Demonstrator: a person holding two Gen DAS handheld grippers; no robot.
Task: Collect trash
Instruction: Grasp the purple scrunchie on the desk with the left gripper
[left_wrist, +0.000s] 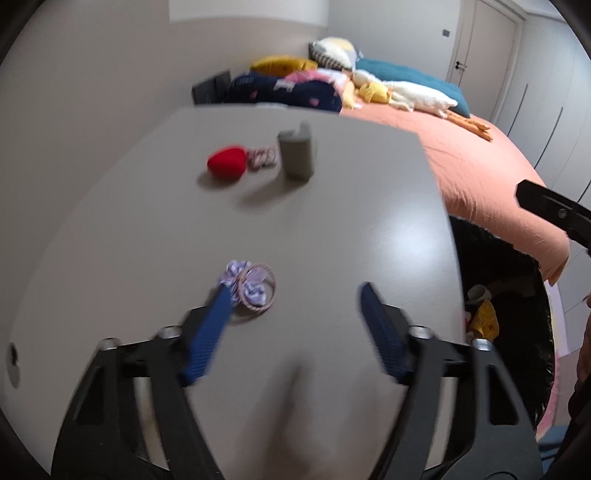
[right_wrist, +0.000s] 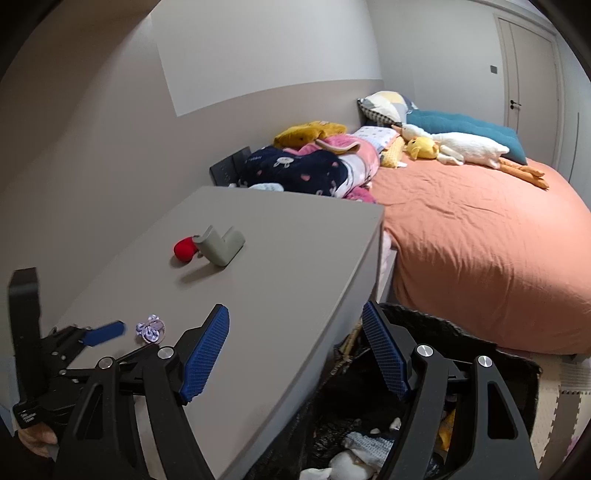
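Note:
A lilac bow hair tie (left_wrist: 251, 288) with a pink band lies on the grey table (left_wrist: 332, 229), just inside the left fingertip of my left gripper (left_wrist: 294, 288). That gripper is open, its blue pads clear of the hair tie. Further back lie a red soft lump (left_wrist: 227, 164), a small pink-and-white tie (left_wrist: 262, 157) and a grey L-shaped piece (left_wrist: 297, 155). My right gripper (right_wrist: 294, 306) is open and empty, over the table's right edge and the black trash bag (right_wrist: 369, 406). In the right wrist view the hair tie (right_wrist: 149, 328) sits beside the left gripper's fingertip (right_wrist: 105, 334).
The trash bag (left_wrist: 506, 302) stands between the table and a bed with an orange sheet (right_wrist: 480, 240); it holds paper and scraps. Plush toys, pillows and folded blankets (right_wrist: 306, 170) lie on the bed. A grey wall runs along the table's left.

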